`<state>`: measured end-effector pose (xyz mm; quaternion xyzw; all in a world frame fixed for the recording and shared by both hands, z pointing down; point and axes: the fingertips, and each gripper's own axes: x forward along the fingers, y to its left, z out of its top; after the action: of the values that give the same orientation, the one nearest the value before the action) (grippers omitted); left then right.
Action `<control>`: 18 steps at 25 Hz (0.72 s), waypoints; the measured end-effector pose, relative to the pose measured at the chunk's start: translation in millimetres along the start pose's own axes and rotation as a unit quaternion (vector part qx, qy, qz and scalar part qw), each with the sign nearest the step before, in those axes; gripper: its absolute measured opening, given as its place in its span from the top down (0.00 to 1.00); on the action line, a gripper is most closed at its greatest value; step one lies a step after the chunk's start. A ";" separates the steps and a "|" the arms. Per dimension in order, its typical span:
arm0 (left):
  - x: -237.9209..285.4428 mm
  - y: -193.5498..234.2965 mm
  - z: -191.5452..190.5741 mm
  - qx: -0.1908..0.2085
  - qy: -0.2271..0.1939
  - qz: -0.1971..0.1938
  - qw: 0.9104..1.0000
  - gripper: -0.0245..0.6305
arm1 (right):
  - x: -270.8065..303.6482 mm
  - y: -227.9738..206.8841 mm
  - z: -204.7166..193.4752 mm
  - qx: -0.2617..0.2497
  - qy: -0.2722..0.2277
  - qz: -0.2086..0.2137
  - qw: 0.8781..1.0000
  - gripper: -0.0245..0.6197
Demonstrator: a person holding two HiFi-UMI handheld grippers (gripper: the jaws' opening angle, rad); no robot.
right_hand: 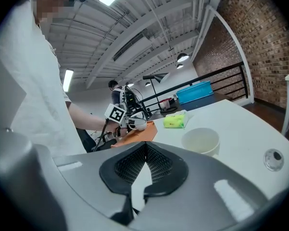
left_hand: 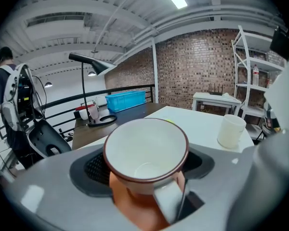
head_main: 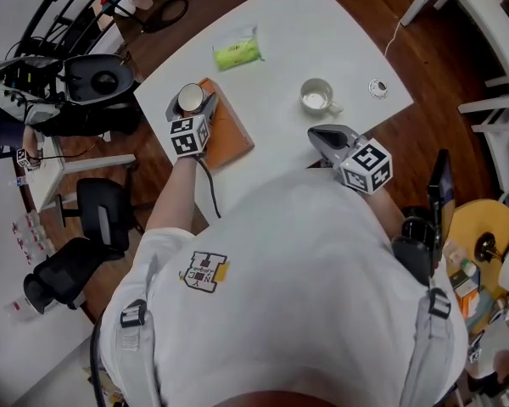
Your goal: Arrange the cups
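A white cup with a brown rim (head_main: pixel 189 98) (left_hand: pixel 145 150) sits between the jaws of my left gripper (head_main: pixel 192 106) (left_hand: pixel 145 170), which is shut on it with the jaws wide apart. The cup is at the far end of an orange mat (head_main: pixel 231 132) (left_hand: pixel 135 211), its handle turned toward the camera. A second white cup (head_main: pixel 316 97) (right_hand: pixel 201 141) (left_hand: pixel 230 130) stands alone on the white table (head_main: pixel 297 41). My right gripper (head_main: pixel 316 134) (right_hand: pixel 143 165) hovers shut and empty near the table's front edge, a short way from that cup.
A green packet (head_main: pixel 237 52) (right_hand: pixel 174 121) lies at the far side of the table. A small round disc (head_main: pixel 377 87) (right_hand: pixel 273 158) rests near the right edge. Black chairs (head_main: pixel 93 219) and a backpack (head_main: pixel 25 83) stand left of the table; a white shelf (head_main: pixel 483 24) is at the right.
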<state>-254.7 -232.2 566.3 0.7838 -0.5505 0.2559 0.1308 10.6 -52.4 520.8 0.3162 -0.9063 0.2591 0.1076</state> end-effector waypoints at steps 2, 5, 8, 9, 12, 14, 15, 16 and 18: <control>-0.1 0.0 -0.2 -0.001 -0.002 -0.001 1.000 0.34 | 0.7 0.5 -0.4 0.001 0.001 0.000 1.000 0.96; 0.3 0.2 -0.2 -0.001 -0.002 -0.004 1.000 0.34 | 2.1 1.3 0.8 0.002 0.001 0.002 1.000 0.96; -0.1 -0.3 0.8 0.001 -0.001 -0.006 1.000 0.34 | 2.2 3.0 3.4 0.003 0.000 0.002 1.000 0.96; -0.3 -0.2 0.8 0.001 -0.001 -0.006 1.000 0.34 | 2.0 3.0 2.8 0.004 0.000 0.003 1.000 0.96; 0.2 0.1 0.5 0.001 0.000 -0.005 1.000 0.34 | 1.4 0.9 -0.4 0.007 0.000 0.002 1.000 0.96; 0.8 0.2 0.6 0.001 0.000 -0.004 1.000 0.34 | 0.9 -0.3 -1.5 0.009 -0.001 0.001 1.000 0.96; 0.5 0.2 0.3 0.001 -0.001 -0.003 1.000 0.34 | 0.5 -0.3 -2.1 0.010 -0.002 0.001 1.000 0.96; -0.2 0.2 -0.1 0.001 -0.001 -0.002 1.000 0.34 | 0.1 0.0 -2.7 0.010 -0.002 0.001 1.000 0.96; -1.8 -0.1 -0.5 0.004 -0.002 -0.003 1.000 0.34 | -0.6 0.9 -3.9 0.010 -0.003 0.001 1.000 0.96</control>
<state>-255.3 -230.5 565.7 0.7868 -0.5470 0.2562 0.1269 10.6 -49.4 523.5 0.3174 -0.9042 0.2673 0.1014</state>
